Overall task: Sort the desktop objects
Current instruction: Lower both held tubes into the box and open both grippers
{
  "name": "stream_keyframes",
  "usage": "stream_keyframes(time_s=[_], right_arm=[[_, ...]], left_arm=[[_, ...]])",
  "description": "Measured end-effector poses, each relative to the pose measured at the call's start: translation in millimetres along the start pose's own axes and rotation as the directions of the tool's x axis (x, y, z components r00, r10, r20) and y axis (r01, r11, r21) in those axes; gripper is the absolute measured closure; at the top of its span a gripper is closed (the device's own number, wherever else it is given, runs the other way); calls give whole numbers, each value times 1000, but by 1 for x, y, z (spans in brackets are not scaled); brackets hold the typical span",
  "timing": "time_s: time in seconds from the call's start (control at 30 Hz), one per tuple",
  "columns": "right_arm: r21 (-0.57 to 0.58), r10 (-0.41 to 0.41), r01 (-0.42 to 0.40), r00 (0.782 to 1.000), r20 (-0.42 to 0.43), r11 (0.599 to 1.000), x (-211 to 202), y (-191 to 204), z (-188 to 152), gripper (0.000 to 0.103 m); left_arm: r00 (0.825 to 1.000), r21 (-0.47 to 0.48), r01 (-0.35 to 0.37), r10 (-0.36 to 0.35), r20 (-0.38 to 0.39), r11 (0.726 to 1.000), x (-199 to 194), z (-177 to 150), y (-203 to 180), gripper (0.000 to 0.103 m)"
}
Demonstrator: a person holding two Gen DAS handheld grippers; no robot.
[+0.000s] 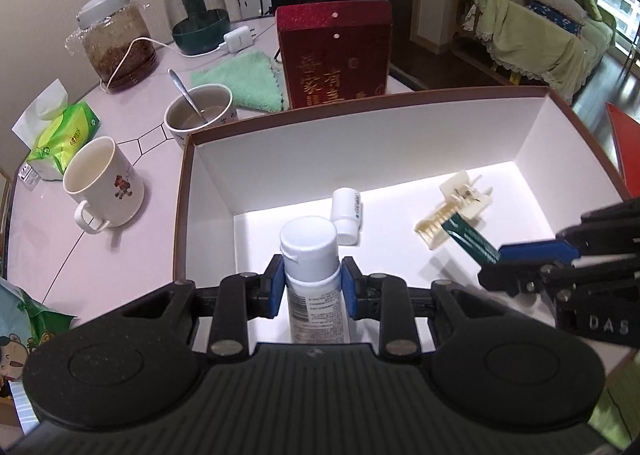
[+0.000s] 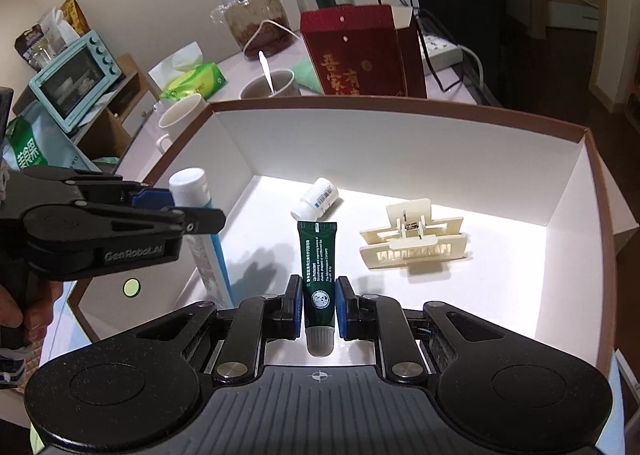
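White card lined the box [image 1: 280,159], where the left gripper [image 1: 313,287] clamped a white bottle [image 1: 310,255] and the right gripper [image 2: 318,309] pinched a green tube [image 2: 319,259], its cap end hidden between the pads. A small bottle [image 2: 316,199] and cream hair clip [image 2: 414,241] lay near the box's far wall; mugs [image 1: 102,185] crowded the pale table [image 1: 120,255] beyond its left edge.

Glossy plastic tube [image 2: 319,255], matt white card box [image 1: 360,143] – fluffy green cloth [image 1: 244,81] at eleven o'clock on the smooth counter [image 1: 132,255].
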State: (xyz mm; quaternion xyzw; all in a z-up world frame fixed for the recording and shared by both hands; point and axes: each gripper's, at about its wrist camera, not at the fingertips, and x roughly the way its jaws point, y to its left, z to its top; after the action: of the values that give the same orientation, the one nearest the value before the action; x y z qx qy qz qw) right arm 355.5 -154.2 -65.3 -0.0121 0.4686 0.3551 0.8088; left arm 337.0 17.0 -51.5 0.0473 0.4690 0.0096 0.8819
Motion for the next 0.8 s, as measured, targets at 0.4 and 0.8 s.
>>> stream_keyframes(time_s=[0.4, 0.8], right_arm=[[24, -13, 17, 991, -130, 1000, 42, -4, 17, 88], [37, -16, 24, 978, -210, 999, 72, -4, 21, 88]], left_arm=[[996, -24, -31, 29, -88, 999, 40, 15, 9, 77], [996, -32, -24, 21, -92, 999, 45, 15, 13, 75]])
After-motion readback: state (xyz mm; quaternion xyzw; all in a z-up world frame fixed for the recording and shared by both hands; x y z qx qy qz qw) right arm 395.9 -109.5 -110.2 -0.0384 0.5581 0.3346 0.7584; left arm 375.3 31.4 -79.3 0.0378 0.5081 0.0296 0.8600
